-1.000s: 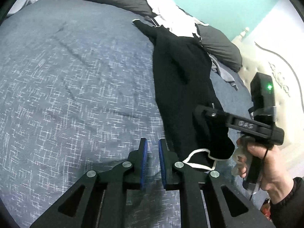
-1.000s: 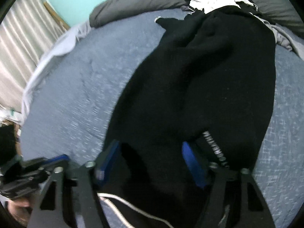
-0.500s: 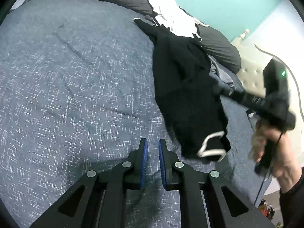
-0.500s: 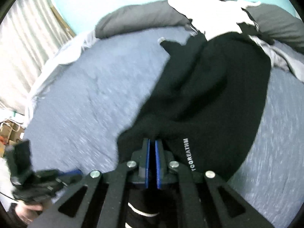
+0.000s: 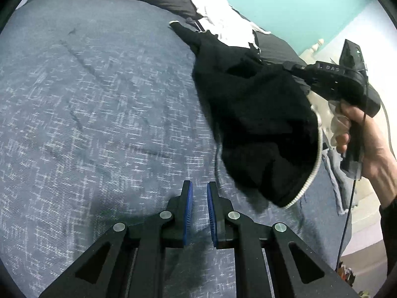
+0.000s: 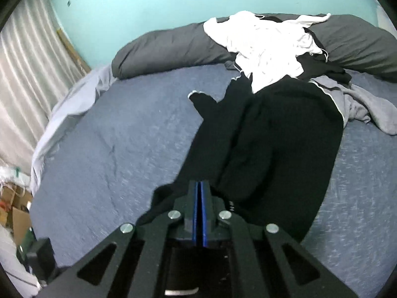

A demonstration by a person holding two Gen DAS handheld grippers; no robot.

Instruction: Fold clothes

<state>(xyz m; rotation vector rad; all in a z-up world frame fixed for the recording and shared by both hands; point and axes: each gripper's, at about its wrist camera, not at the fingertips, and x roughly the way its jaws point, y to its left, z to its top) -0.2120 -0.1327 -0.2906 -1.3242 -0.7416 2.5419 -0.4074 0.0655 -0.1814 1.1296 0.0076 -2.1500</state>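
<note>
Right tongs (image 6: 199, 198): clamped tight on a fold of the black garment (image 6: 273, 136), blue pads pressed together with cloth pinched between them; seen in the left wrist view as a black tool (image 5: 335, 79) gripped by a bare hand (image 5: 367, 136) above the bed's right side.
Left tongs (image 5: 199, 206): narrow gap between the 2 blue pads, nothing held, only bedspread visible between them; poised over the bed, just left of the garment's hanging hem.
Black garment: near end lifted off the bed by the right tongs, hanging in a bunched fold with a white cord trim (image 5: 312, 171) along its lower edge; far end trailing across the bed toward the pillows, 1 dark sleeve-like tip with a white edge (image 6: 198, 96) lying flat on the bedspread.
Bed: blue-grey flecked bedspread (image 5: 99, 124), largely bare on the left half.
Pillows: long dark grey bolster (image 6: 168, 49) along the far edge, against a turquoise wall (image 6: 148, 5).
Other clothes: crumpled white garment (image 6: 263, 47) on the bolster, touching the black garment's far end; grey garment (image 6: 367, 104) to its right.
Left edge: pale curtain (image 6: 22, 79), cardboard clutter (image 6: 15, 206) beside the bed.
</note>
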